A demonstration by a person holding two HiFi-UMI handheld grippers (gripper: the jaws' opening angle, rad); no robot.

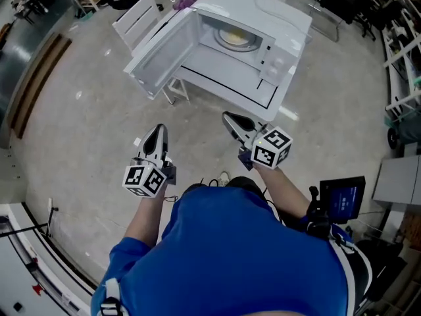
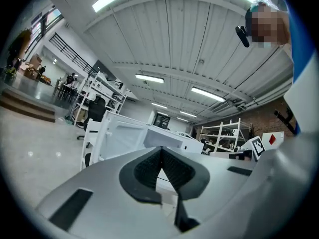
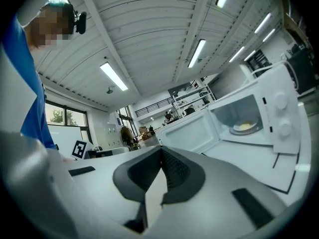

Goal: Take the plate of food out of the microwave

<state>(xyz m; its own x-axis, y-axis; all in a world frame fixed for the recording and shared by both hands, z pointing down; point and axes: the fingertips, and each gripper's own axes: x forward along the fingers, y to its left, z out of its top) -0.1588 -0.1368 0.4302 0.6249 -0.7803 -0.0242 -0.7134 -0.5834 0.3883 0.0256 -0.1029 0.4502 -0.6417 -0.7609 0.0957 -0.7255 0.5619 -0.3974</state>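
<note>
My left tongs (image 1: pixel 160 130) and right tongs (image 1: pixel 227 116) were both closed, tips together, with nothing between them. They pointed toward the microwave (image 1: pixel 276 18) from well short of it, over the floor (image 1: pixel 79 110). Its door (image 1: pixel 161 54) stood open at left. The plate of food (image 1: pixel 237 38) lay inside, apart from both tongs.

The person wears a blue short-sleeved shirt (image 1: pixel 243 242). The left gripper (image 1: pixel 158 131) and right gripper (image 1: pixel 230 118) have pale grey shells, black ribbed fingers (image 2: pixel 147 168) and a white cube (image 1: pixel 145 180) with black square markers.
</note>
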